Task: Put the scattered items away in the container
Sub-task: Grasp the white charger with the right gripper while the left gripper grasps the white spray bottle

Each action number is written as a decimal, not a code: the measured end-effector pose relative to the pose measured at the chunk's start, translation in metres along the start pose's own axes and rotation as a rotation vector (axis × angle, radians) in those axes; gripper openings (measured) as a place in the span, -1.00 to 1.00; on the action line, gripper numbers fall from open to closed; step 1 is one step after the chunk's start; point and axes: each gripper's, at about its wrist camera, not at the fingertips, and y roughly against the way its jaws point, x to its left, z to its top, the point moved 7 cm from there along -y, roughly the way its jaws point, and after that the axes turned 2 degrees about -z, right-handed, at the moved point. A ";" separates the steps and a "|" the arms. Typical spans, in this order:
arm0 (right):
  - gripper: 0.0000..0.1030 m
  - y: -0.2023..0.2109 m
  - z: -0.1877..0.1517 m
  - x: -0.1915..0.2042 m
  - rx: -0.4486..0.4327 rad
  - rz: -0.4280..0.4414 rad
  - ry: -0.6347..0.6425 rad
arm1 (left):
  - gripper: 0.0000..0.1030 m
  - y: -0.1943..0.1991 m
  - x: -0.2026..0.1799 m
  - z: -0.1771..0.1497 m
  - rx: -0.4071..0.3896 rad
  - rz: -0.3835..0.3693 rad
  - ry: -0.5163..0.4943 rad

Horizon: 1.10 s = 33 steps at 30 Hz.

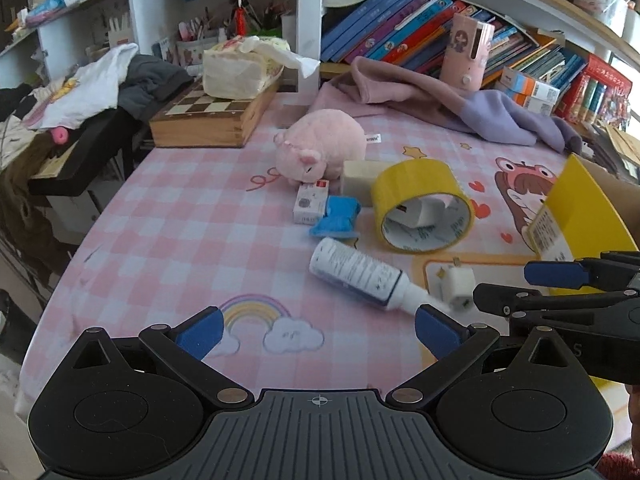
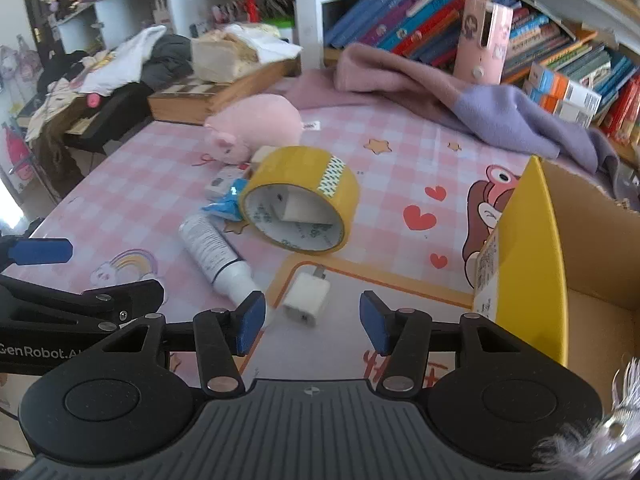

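Both pairs of blue-padded fingers stand spread with nothing between them: our left gripper [image 1: 318, 334] wide apart at the bottom of its view, our right gripper [image 2: 312, 322] spread more narrowly, bracketing the white charger plug [image 2: 306, 298] just ahead of its pads without touching it.

As far as we can judge, almost everything is left to do. The yellow-sided cardboard box [image 2: 536, 264] sits open at the right edge of the right wrist view, and the part of its inside that we can see is bare. Scattered across the pink checked tablecloth [image 1: 180, 216] in mid-frame are the white spray bottle [image 1: 360, 274] lying on its side, the yellow tape roll [image 1: 422, 204], a blue wrapped packet [image 1: 336, 218], a small white and red box [image 1: 310, 202], a pale block [image 1: 360, 176] and the pink plush pig [image 1: 320, 144].

We hold both grippers low and angled down at the table, side by side, the right one apparently lined up for the plug.
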 end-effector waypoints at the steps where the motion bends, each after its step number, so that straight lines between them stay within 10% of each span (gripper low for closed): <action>1: -0.01 -0.005 0.002 -0.002 0.012 0.001 -0.007 | 0.96 -0.005 0.000 0.002 0.006 -0.001 0.005; 13: -0.19 -0.050 0.008 -0.012 0.133 0.052 -0.137 | 0.86 -0.046 0.005 0.024 0.050 -0.086 0.144; 17: -0.52 -0.051 0.002 -0.018 0.152 0.012 -0.137 | 0.84 -0.059 -0.003 0.027 0.078 -0.115 0.156; 33: -0.51 -0.044 -0.012 -0.035 0.166 -0.079 -0.115 | 0.60 -0.085 -0.018 0.020 0.132 -0.110 0.120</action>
